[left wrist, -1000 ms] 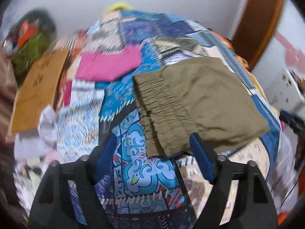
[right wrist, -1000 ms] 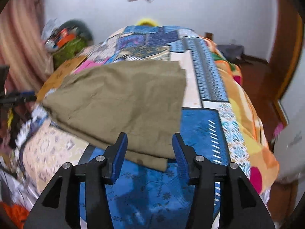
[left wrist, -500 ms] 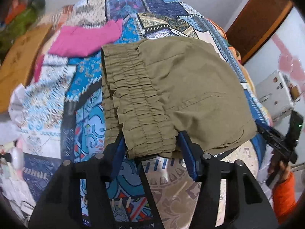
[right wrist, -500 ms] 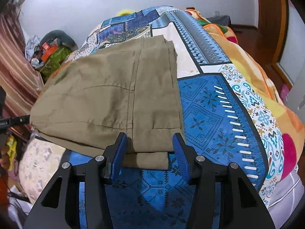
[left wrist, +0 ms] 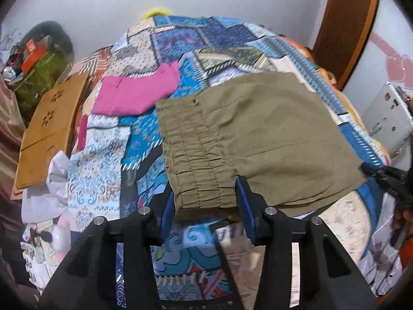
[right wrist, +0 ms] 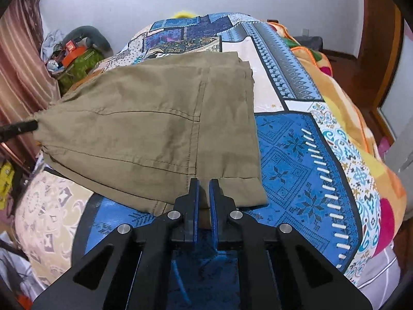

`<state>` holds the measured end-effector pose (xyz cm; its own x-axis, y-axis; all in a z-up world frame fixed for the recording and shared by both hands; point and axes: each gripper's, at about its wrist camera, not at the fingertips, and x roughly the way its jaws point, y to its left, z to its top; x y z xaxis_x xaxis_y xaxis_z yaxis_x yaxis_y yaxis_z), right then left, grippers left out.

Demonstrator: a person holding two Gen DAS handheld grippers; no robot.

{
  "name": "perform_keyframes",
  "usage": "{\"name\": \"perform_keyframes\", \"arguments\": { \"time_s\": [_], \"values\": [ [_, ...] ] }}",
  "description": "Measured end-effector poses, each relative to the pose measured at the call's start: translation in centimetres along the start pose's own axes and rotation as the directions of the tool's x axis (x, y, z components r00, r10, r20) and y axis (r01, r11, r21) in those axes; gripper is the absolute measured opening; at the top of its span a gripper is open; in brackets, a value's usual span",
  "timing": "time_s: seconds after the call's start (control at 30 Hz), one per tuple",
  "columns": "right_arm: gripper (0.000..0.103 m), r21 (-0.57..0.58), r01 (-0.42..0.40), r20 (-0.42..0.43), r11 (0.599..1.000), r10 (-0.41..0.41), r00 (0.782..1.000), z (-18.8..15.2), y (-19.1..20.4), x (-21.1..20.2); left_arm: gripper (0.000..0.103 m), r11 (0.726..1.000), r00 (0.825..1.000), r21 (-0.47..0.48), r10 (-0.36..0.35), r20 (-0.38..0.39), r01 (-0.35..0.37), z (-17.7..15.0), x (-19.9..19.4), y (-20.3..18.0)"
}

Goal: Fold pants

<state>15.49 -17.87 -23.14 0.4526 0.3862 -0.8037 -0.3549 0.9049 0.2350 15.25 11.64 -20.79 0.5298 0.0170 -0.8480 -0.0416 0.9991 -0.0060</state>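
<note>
Folded olive pants (left wrist: 258, 134) lie across the patchwork bedspread (left wrist: 108, 160). My left gripper (left wrist: 204, 201) has the gathered elastic waistband between its blue pads; its jaws are closing and both pads touch the bunched cloth. In the right wrist view the pants (right wrist: 144, 118) stretch to the left. My right gripper (right wrist: 204, 188) is shut on their near hem edge, with a thin fold of cloth pinched between the pads. The right gripper (left wrist: 387, 178) also shows as black fingers at the pants' right corner in the left wrist view.
A folded pink garment (left wrist: 134, 93) lies on the bed beyond the waistband. A tan wooden board (left wrist: 51, 126) leans at the bed's left side, with clutter and a green bag (left wrist: 38, 77) behind. An orange blanket (right wrist: 343, 108) hangs over the right edge. A wooden door frame (left wrist: 346, 25) stands at the far right.
Both grippers came down to the pants' near edge. The left jaws narrowed around the waistband. The right jaws went from open around the hem to shut on it.
</note>
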Motion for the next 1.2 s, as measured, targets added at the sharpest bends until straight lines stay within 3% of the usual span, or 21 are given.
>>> {"name": "perform_keyframes", "arguments": {
  "time_s": [0.17,0.27,0.3,0.53,0.67,0.7,0.9,1.07,1.2],
  "values": [
    [0.011,0.053,0.009,-0.002,0.999,-0.009,1.000,0.5,-1.3,-1.1,0.046,0.999,0.998,-0.035,-0.042,-0.039,0.041,-1.6,1.9,0.9],
    [0.035,0.138,0.004,0.000,0.990,-0.004,1.000,0.8,-2.9,-1.2,0.047,0.999,0.999,-0.026,-0.032,-0.034,0.031,-1.9,2.3,0.6],
    [0.036,0.157,0.002,0.008,0.988,-0.003,1.000,0.8,-3.2,-1.3,0.047,0.999,0.999,-0.021,-0.027,-0.034,0.027,-1.8,2.4,0.5],
    [0.035,0.169,-0.032,-0.032,0.985,0.038,0.999,-0.2,-3.3,0.9,0.047,1.000,1.000,-0.001,-0.011,-0.029,0.010,-1.9,2.5,0.1],
    [0.015,0.137,-0.035,-0.016,0.990,0.037,0.999,0.0,-2.9,0.7,0.047,1.000,1.000,0.003,0.003,-0.029,-0.003,-1.8,2.3,0.0],
    [0.014,0.126,-0.032,-0.015,0.991,0.034,0.999,0.1,-2.8,0.6,0.047,1.000,1.000,0.005,0.009,-0.026,-0.009,-1.7,2.2,-0.2],
    [0.010,0.014,0.037,0.056,0.999,-0.037,0.998,1.3,-1.3,-1.2,0.046,0.995,0.997,0.068,0.075,0.030,-0.077,-0.7,0.4,-1.1],
    [0.010,0.024,0.007,0.138,1.000,-0.010,0.990,2.5,-1.1,-4.2,0.046,0.991,0.991,0.088,0.087,0.103,-0.096,0.5,-2.0,-0.8],
    [0.010,0.024,-0.024,0.133,0.999,0.020,0.991,1.6,-0.4,-4.6,0.046,0.998,0.997,0.026,0.047,0.065,-0.049,0.4,-1.1,1.4]
  ]
}}
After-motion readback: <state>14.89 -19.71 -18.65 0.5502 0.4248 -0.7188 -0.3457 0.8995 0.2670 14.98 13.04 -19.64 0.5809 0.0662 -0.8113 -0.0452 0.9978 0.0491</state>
